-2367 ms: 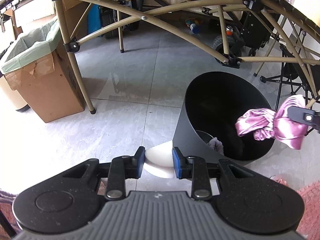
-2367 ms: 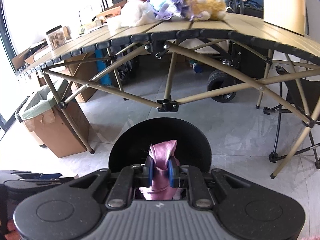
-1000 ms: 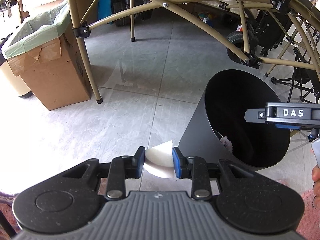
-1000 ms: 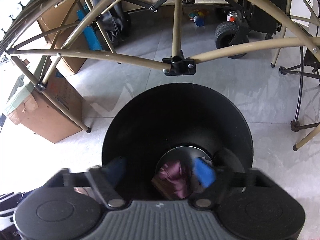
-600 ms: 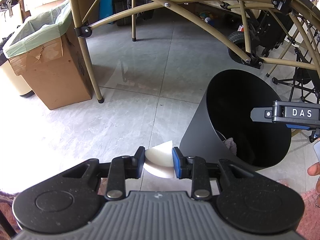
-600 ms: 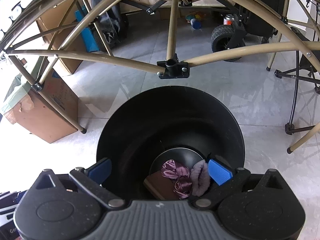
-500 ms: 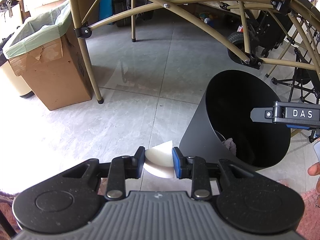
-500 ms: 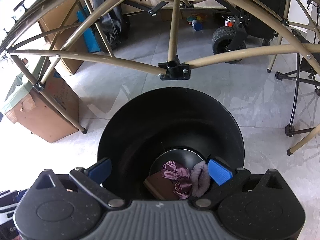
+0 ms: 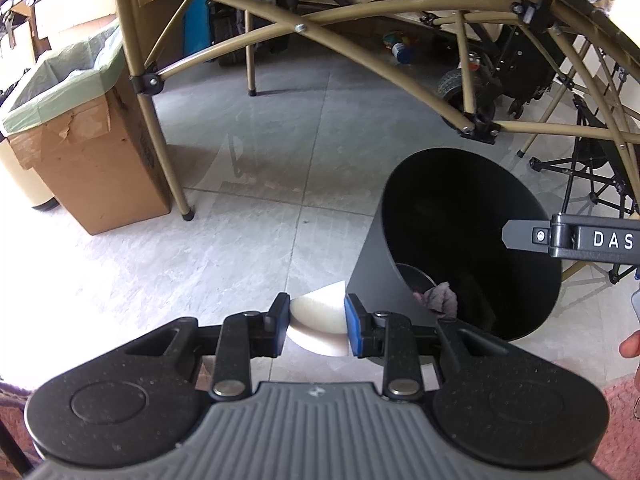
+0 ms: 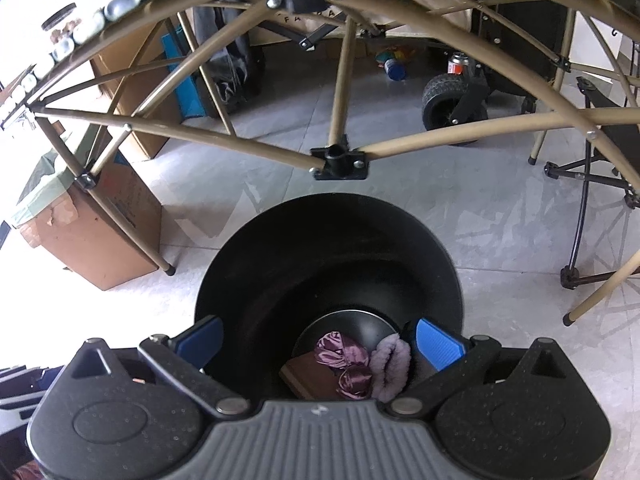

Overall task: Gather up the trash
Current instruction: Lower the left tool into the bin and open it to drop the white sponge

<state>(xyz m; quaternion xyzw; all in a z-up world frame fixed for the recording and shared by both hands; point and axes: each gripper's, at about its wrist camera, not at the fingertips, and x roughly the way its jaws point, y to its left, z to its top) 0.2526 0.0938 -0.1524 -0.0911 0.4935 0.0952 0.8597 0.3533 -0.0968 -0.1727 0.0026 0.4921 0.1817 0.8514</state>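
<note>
Black and round, the bin (image 10: 328, 248) stands on the grey tiled floor (image 9: 248, 168) under the tan-framed desk (image 10: 344, 92). Right hand-held gripper (image 10: 320, 344) hangs over its mouth, blue pads spread wide, nothing between them. Down at the bottom lie a purple satin cloth (image 10: 340, 356), a fluffy lilac piece (image 10: 390, 366) and a brown slab (image 10: 312, 380). Left hand-held gripper (image 9: 317, 326) sits just beside the bin's wall, pinching a white folded pad (image 9: 318, 320). Off left, a cardboard box (image 9: 92, 160) with a green liner.
</note>
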